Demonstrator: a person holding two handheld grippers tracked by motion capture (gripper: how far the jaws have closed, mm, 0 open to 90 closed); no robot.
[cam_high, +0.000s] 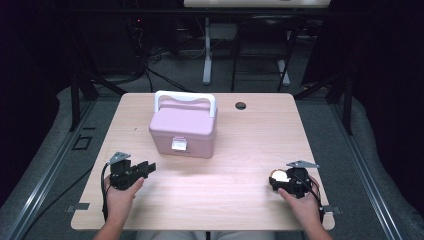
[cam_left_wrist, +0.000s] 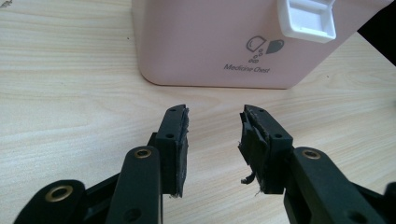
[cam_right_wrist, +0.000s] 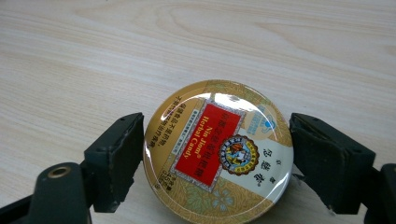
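Observation:
A pink medicine chest with a white handle and a white latch stands shut on the far middle of the wooden table. My left gripper rests near the table's left front, open and holding nothing. In the left gripper view its jaws point at the chest, a short gap away, with the latch to the upper right. My right gripper at the right front is shut on a round gold candy tin with a red label; both pads touch its rim.
A round cable hole sits in the table's far edge, right of the chest. Dark floor, cables and a desk's white leg lie beyond the table. Bare wood stretches between the two grippers.

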